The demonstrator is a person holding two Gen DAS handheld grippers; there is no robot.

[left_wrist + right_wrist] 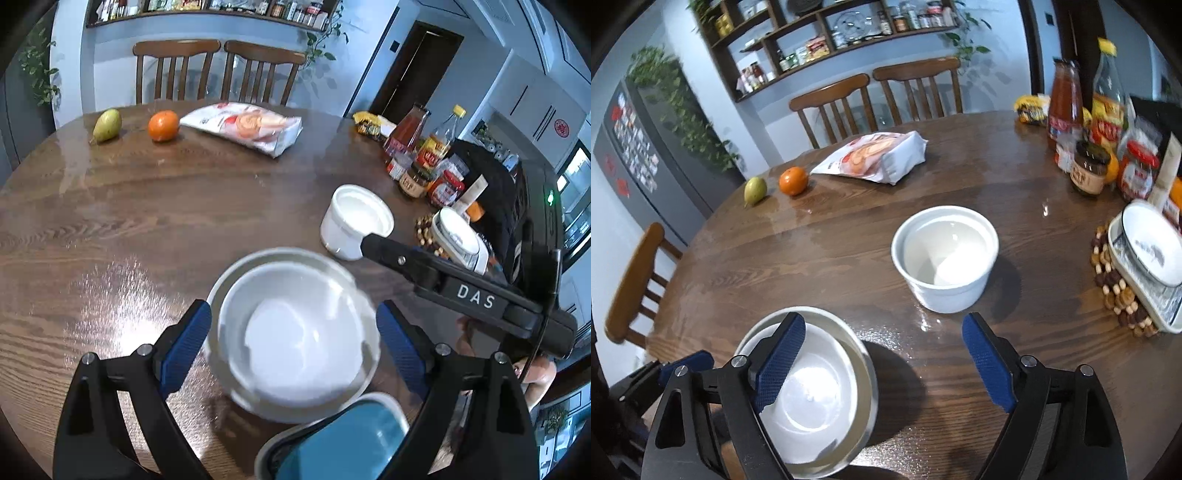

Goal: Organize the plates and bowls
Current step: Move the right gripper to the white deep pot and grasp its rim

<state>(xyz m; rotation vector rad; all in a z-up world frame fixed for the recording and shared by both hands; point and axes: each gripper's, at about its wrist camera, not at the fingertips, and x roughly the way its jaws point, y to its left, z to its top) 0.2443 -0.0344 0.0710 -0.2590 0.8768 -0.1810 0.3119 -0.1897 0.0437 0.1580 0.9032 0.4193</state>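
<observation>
The stacked bowls [295,332] are sitting on the table [147,221], near the white pot [945,258]. My left gripper [293,347] is straddling them wide open, pads clear; my right gripper [884,363] is hanging open, empty.

Left gripper [293,350]: fingers [188,347] spread wide, blue pads clear on both sides, nothing pressed, pitched steeply downward toward the surface. Right gripper [884,363]: fingers [988,363] likewise held wide apart, nothing gripped between the pads, same steep downward pitch. In the left wrist view the right gripper's black body is seen crossing in from the right, slightly ahead of the left one.
</observation>
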